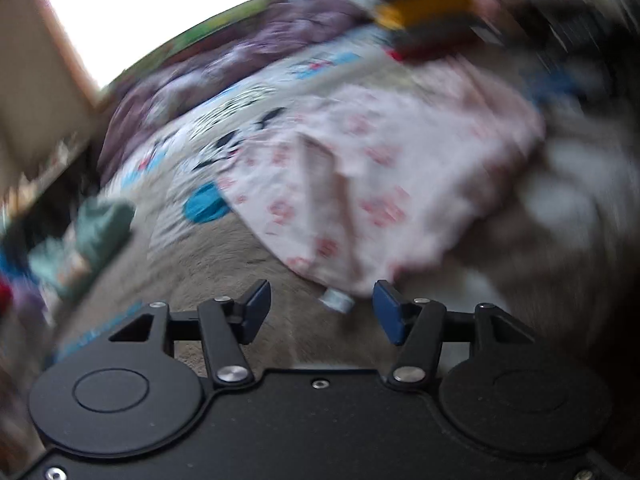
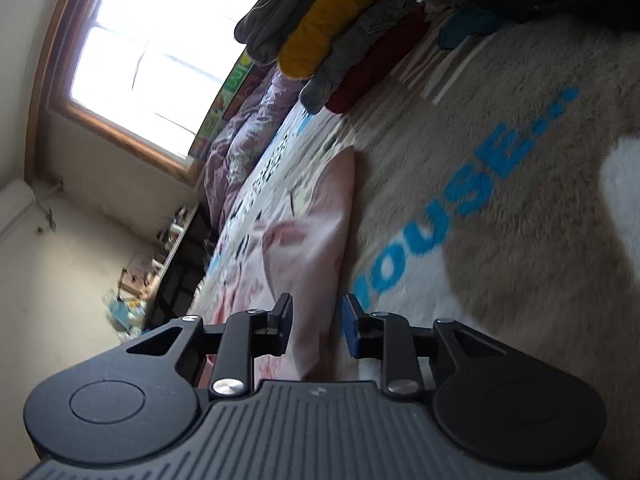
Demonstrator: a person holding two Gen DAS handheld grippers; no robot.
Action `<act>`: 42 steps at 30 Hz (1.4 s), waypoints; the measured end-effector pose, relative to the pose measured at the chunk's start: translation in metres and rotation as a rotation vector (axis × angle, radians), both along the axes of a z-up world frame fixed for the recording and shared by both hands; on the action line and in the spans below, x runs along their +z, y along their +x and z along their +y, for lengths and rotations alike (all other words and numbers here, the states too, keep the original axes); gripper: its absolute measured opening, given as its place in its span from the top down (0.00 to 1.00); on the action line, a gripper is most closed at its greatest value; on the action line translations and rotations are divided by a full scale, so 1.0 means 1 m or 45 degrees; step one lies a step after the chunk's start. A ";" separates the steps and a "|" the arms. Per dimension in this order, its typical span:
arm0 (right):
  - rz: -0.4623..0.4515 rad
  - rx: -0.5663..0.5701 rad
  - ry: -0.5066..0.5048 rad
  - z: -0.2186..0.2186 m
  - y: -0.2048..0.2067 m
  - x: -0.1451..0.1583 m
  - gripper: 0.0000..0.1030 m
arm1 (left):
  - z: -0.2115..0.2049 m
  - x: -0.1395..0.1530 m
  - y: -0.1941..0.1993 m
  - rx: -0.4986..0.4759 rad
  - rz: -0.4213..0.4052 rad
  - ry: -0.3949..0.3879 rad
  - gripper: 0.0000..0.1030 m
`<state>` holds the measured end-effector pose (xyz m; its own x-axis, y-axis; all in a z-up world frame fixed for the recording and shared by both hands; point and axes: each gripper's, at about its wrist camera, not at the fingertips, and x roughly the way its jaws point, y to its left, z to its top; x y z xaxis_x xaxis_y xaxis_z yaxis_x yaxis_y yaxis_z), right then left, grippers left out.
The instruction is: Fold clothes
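A pale pink garment with red prints (image 1: 360, 176) lies spread on a beige blanket with a cartoon mouse (image 1: 224, 132). In the blurred left wrist view my left gripper (image 1: 320, 312) is open and empty, just short of the garment's near edge, where a small white tag or cuff (image 1: 338, 300) shows. In the right wrist view, rolled sideways, the same garment (image 2: 296, 248) runs up from between the fingers. My right gripper (image 2: 316, 328) is open, its jaws on either side of the garment's near edge without closing on it.
A stack of folded clothes, grey, yellow and dark red (image 2: 340, 40), sits at the far end of the bed. A purple quilt (image 1: 248, 52) lies bunched along the window side. A teal cloth (image 1: 96, 232) lies at the left. Shelves with clutter (image 2: 160, 264) stand against the wall.
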<state>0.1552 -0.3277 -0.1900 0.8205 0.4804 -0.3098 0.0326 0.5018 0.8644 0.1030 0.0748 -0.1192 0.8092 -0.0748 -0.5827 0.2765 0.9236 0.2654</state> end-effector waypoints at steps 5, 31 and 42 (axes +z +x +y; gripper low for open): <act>-0.005 0.024 -0.036 0.006 0.032 -0.003 0.63 | 0.033 0.004 0.062 0.190 0.058 -0.374 0.45; -0.136 0.088 -0.060 0.009 0.076 -0.018 0.63 | 0.103 -0.020 0.259 0.416 0.223 -0.984 0.48; -0.171 0.092 -0.084 0.012 0.074 -0.018 0.62 | 0.099 -0.013 0.263 0.390 0.170 -0.940 1.00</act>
